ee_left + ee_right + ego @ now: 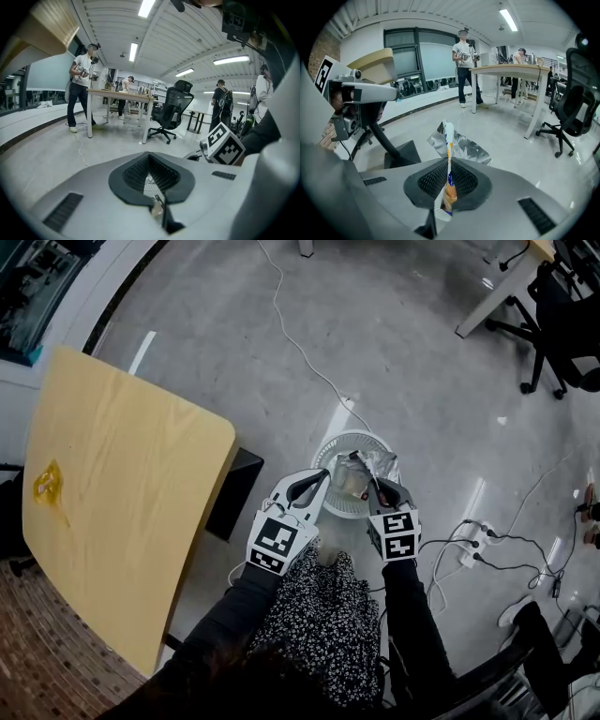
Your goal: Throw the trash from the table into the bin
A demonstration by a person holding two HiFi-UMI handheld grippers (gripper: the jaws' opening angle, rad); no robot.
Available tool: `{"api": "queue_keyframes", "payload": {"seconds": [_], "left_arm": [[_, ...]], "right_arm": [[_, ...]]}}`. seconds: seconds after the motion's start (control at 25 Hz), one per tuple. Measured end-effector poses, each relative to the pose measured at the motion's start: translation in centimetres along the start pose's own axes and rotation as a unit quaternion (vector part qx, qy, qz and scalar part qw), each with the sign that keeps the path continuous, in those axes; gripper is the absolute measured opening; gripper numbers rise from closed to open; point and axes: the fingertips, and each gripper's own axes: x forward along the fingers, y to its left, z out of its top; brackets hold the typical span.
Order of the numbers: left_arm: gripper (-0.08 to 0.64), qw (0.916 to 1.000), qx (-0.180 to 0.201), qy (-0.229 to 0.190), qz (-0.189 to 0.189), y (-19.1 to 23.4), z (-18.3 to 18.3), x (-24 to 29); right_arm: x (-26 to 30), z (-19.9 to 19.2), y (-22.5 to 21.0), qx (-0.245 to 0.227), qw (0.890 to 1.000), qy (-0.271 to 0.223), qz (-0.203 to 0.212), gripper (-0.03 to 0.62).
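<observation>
While it hangs just above the white bin (pixel 339 510), the right gripper (pixel 449 180) has its jaws pressed tight on a wrapper (pixel 448 140). The strip stands edge-on between the pads, with its orange and blue print caught in the grip. Its crumpled silver foil spreads out beyond the tips. In the head view that foil sits over the bin's mouth, between the tips of the two tools. The left gripper (pixel 152 180) is drawn narrow too, with a small scrap (pixel 157 206) of packaging nipped low between its pads. The bin's mesh shows through the slit above it. Its tips point at the wrapper from just beside it. Well apart to the left, a yellow wrapper (pixel 47 482) lies on the table (pixel 131 521).
</observation>
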Motion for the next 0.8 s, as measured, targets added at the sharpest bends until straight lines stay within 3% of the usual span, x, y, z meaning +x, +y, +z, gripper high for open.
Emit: {"api": "queue_keyframes", "payload": {"seconds": [0.2, 0.4, 0.8], "left_arm": [[-0.012, 1.0, -0.001, 0.001, -0.002, -0.3, 0.3, -0.1], [-0.012, 1.0, -0.002, 0.003, -0.002, -0.3, 0.2, -0.6], [-0.012, 1.0, -0.007, 0.006, 0.002, -0.7, 1.6, -2.0]], "right_arm": [[0.1, 0.2, 0.2, 0.021, 1.0, -0.01, 0.001, 0.022], [0.3, 0.4, 0.4, 0.037, 0.999, -0.013, -0.001, 0.178], [-1.5, 2.4, 1.6, 0.038, 0.999, -0.029, 0.022, 0.187]]}}
